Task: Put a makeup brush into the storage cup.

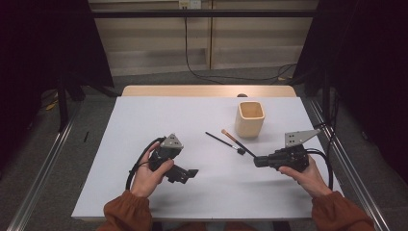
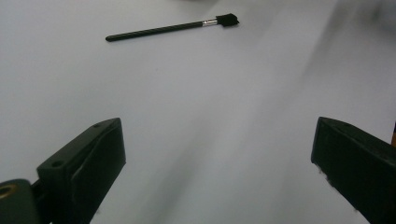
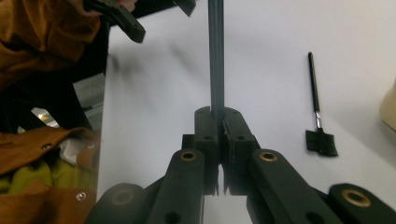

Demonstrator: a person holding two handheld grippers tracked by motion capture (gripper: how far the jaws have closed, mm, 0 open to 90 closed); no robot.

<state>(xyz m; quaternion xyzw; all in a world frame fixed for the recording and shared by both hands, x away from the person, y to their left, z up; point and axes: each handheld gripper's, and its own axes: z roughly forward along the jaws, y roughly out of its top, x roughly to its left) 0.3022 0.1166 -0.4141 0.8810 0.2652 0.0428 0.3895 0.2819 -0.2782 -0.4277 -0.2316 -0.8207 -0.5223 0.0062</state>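
My right gripper [image 1: 256, 161] [image 3: 219, 114] is shut on the dark handle of a thin brush [image 1: 235, 141] [image 3: 215, 56]. The brush's orange-tipped end points toward a cream cup [image 1: 249, 118]. A second, all-black brush [image 1: 222, 142] [image 2: 173, 28] [image 3: 317, 102] lies flat on the white table [image 1: 159, 120], just left of the held one, with its bristle head near my right gripper. My left gripper [image 1: 191, 172] [image 2: 219, 128] hovers low over bare table at the front left. Its jaws are wide open with nothing between them.
The cup stands upright at the back right of the table, and its edge [image 3: 390, 105] shows in the right gripper view. A person's orange sleeves [image 1: 126, 211] come in from the front edge. Dark curtains and metal rails flank the table.
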